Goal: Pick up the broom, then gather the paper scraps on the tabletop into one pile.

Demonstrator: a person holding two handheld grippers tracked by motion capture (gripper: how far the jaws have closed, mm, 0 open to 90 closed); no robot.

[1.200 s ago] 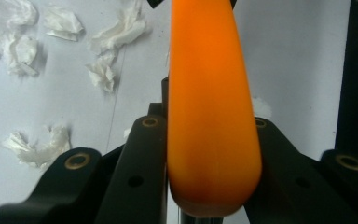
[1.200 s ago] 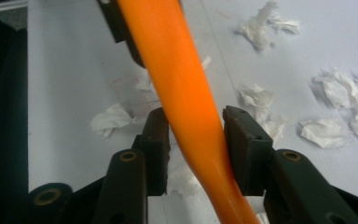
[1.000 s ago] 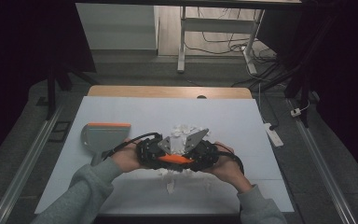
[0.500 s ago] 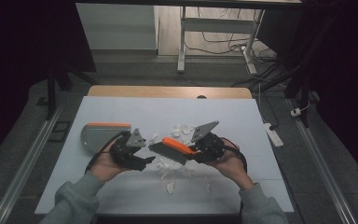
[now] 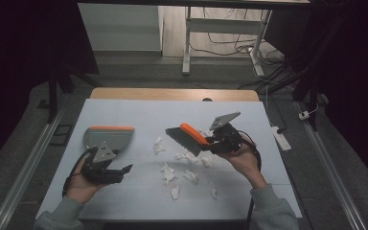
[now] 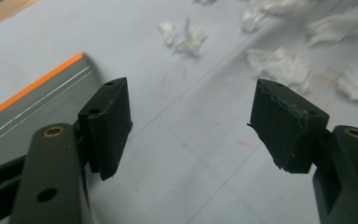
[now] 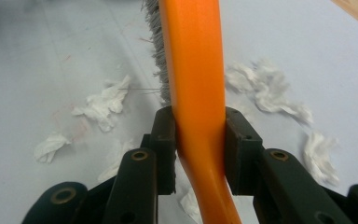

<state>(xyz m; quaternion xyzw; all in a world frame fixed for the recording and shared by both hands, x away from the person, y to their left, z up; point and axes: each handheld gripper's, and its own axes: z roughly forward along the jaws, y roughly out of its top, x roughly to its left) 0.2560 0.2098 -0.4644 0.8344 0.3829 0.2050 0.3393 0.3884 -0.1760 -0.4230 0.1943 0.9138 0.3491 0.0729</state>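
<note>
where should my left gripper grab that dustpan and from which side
Grip the dustpan at its near grey rear edge, coming from the person's side with the open left gripper. It lies flat, its orange lip faces away, and that rear edge lies closest to the jaws.

Dustpan (image 5: 109, 137) lies left on the table (image 5: 249, 112); paper scraps (image 5: 168, 173) right of it.
</note>
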